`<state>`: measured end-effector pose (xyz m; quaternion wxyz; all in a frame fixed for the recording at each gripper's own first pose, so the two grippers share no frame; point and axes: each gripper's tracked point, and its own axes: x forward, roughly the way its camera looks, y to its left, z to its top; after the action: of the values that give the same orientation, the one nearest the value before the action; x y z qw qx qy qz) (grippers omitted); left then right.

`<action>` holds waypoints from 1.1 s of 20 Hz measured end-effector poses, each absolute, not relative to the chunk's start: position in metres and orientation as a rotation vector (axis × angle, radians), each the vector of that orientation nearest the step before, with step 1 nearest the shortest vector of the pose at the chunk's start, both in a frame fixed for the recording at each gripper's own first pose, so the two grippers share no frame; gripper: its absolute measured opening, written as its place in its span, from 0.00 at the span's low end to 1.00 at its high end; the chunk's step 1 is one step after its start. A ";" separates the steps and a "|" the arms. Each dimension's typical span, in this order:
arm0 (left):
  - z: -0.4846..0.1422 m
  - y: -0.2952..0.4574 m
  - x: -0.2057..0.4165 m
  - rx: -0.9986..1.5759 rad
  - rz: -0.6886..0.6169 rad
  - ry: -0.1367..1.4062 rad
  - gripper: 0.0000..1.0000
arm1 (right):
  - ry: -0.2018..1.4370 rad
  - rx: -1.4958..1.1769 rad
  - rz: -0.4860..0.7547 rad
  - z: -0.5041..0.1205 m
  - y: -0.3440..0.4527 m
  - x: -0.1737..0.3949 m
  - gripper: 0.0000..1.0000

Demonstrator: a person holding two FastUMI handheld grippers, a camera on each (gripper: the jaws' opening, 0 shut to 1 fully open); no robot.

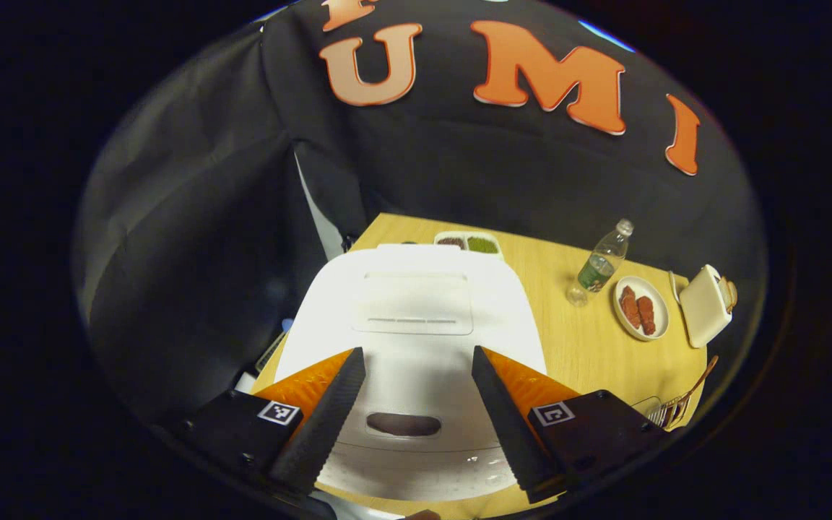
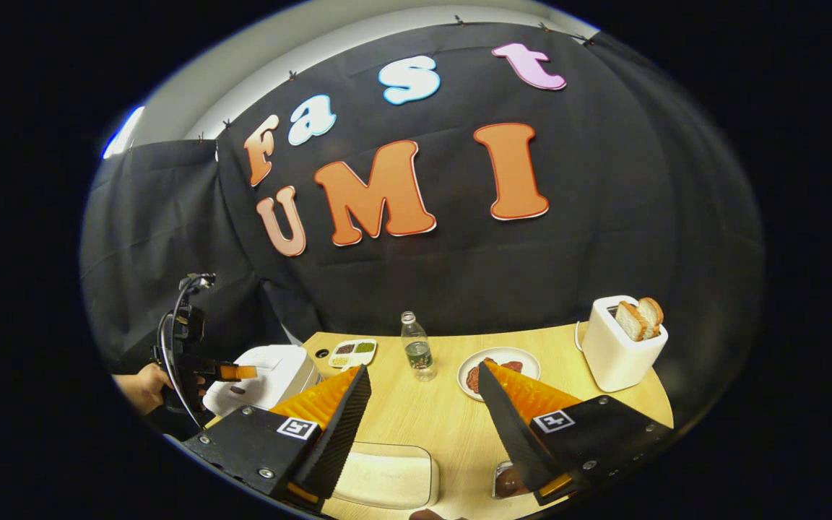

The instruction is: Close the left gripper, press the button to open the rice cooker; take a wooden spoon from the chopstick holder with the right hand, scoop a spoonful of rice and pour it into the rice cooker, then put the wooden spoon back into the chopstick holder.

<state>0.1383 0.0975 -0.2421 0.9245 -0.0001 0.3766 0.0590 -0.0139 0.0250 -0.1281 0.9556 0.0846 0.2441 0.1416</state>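
Left tool point(image 1: 418, 404) wide apart, poised over cooker point(image 1: 416, 318) at desk's point(image 1: 589, 347) left edge, button point(image 1: 403, 424) between fingers. Step one unstarted: needs closing, then pressing down. Right tool point(image 2: 423, 426) wide too, empty, near front edge.

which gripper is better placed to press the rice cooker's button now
Left. The left gripper hangs right over the closed rice cooker, its open fingers framing the dark button. The right gripper is open over bare table.

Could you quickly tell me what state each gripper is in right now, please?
Left gripper: open, holding nothing, above the rice cooker.
Right gripper: open, holding nothing, over the table.
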 end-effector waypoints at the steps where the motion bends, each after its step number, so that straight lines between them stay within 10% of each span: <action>1: -0.221 0.104 0.140 0.034 0.124 0.701 1.00 | 0.484 0.164 0.303 -0.122 0.031 -0.011 0.93; 22: 0.036 -0.030 0.071 0.058 -0.075 -0.081 1.00 | 0.100 0.029 0.244 -0.021 0.044 0.010 0.93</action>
<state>0.0713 -0.0298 0.0358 0.9981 0.0288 -0.0404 -0.0374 0.0097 0.0445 -0.0212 0.9912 0.0147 0.0500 0.1219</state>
